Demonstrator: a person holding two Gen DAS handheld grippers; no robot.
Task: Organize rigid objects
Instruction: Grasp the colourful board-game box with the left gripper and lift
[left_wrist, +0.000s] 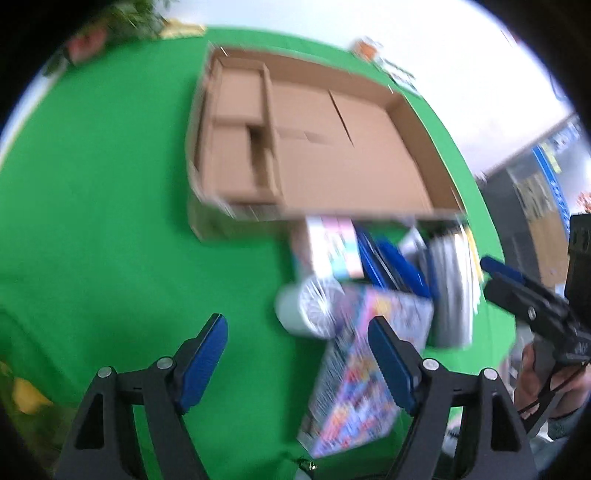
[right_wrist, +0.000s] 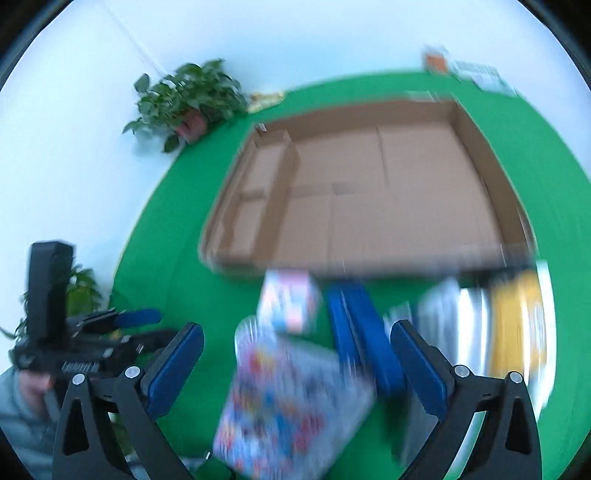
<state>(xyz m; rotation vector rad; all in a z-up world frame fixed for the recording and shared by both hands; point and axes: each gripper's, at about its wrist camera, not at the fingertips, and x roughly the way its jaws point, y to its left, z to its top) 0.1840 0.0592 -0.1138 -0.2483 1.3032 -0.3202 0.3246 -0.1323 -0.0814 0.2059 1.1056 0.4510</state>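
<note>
Boxes and books are lying jumbled on the green bench, just near of the big open tray, which is sitting empty. Largest is the puzzle box, flat and stiff, probably light; its edges look best for gripping. Right of it are the blue case and a small box. Both the left gripper and the right gripper are hovering with jaws apart, holding nothing.
</note>
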